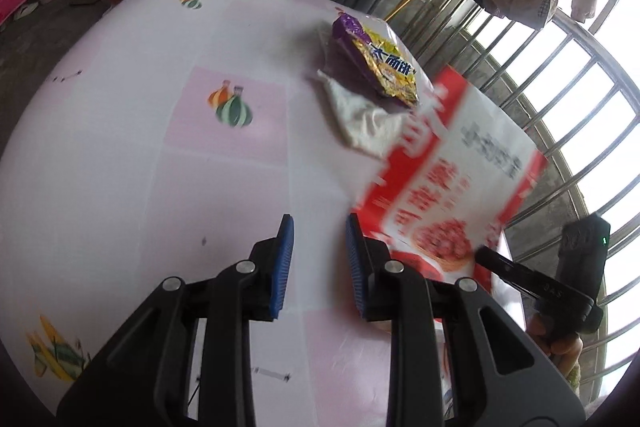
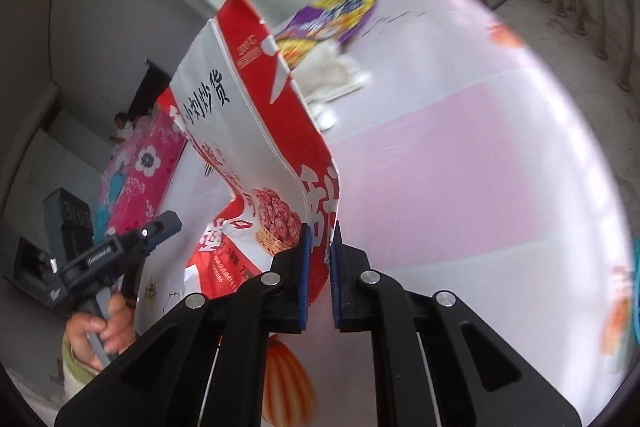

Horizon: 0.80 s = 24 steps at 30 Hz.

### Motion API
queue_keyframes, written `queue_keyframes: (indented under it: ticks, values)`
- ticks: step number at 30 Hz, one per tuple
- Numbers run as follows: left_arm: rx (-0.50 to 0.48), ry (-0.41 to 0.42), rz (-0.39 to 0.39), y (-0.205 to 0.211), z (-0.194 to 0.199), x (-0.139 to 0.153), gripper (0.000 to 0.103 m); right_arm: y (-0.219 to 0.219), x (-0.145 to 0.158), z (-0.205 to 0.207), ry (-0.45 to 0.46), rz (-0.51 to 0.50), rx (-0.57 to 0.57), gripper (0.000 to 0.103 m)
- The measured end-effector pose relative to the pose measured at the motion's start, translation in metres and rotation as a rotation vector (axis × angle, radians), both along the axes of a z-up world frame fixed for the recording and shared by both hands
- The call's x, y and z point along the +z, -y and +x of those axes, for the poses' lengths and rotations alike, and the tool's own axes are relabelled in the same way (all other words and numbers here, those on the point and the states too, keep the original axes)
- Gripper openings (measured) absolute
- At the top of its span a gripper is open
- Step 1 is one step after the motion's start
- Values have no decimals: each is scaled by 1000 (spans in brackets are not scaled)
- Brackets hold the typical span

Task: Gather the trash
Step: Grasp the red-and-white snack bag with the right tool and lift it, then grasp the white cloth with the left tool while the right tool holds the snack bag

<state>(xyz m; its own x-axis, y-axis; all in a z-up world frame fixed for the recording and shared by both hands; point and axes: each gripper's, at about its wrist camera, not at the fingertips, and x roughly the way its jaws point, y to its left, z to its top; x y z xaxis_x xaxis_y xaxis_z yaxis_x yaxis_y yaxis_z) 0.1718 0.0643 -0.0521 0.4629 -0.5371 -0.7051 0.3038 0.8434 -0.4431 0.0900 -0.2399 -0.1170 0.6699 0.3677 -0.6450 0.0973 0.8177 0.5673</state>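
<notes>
Trash lies in a small heap toward the far side of the counter (image 1: 120,155), which wears a pink-and-white checked cloth printed with fruit. Going from the left of the left wrist view: the left tool (image 1: 320,259) hangs over bare cloth with its blue pads apart and nothing between them, pointing down at a slant toward the heap, so it looks free to take the next piece. Farther along sits a crumpled white tissue (image 1: 360,119), and touching its far edge a purple and yellow snack wrapper (image 1: 376,63) lies partly on top of it. These two pieces are not yet gathered.

To the right stands the red and white bag (image 1: 452,163), held up off the counter and leaning. In the right wrist view the reason is plain: the right tool (image 2: 320,259) is clamped on the bag's lower edge, its pads pressed against the thin film from both sides. Gripping it by an edge keeps the bag upright, and I judge it may serve as the collecting bag, though whether its mouth is open cannot be told from here. The bag is blurred, so it seems to be swinging.

A person's hand (image 1: 560,343) grips the right tool's handle at the right edge of the left view.
</notes>
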Motion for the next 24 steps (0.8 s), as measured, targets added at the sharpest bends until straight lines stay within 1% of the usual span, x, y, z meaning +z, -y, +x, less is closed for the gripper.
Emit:
queue_keyframes:
  ticks: [4, 5, 6, 8, 13, 14, 16, 19, 21, 22, 24]
  values:
    - [-25, 4, 13, 22, 15, 1, 25, 33, 6, -26, 29, -28, -64, 8]
    - [-40, -8, 20, 30, 23, -1, 27, 40, 7, -32, 31, -28, -82, 8]
    - [-50, -24, 33, 37, 29, -3, 32, 48, 7, -37, 32, -26, -104, 8]
    - [-55, -45, 57, 48, 44, -5, 36, 59, 7, -43, 33, -26, -131, 8]
    - [-46, -54, 51, 81, 79, -7, 36, 71, 4, -51, 46, -15, -169, 8]
    - [-39, -53, 54, 87, 84, -8, 36, 70, 5, -59, 50, -15, -173, 8]
    - [-24, -49, 94, 101, 98, -12, 36, 68, 5, -61, 53, -12, -178, 8]
    - [-17, 23, 180, 117, 101, -13, 32, 66, 2, -62, 58, -3, -185, 8]
    - [-18, 35, 191, 120, 101, -14, 22, 67, 3, -69, 58, 2, -186, 8]
    - [-18, 37, 189, 119, 100, -14, 20, 67, 4, -70, 57, 5, -185, 8]
    - [-21, 37, 186, 116, 99, -15, 6, 70, 6, -68, 55, 2, -181, 8]
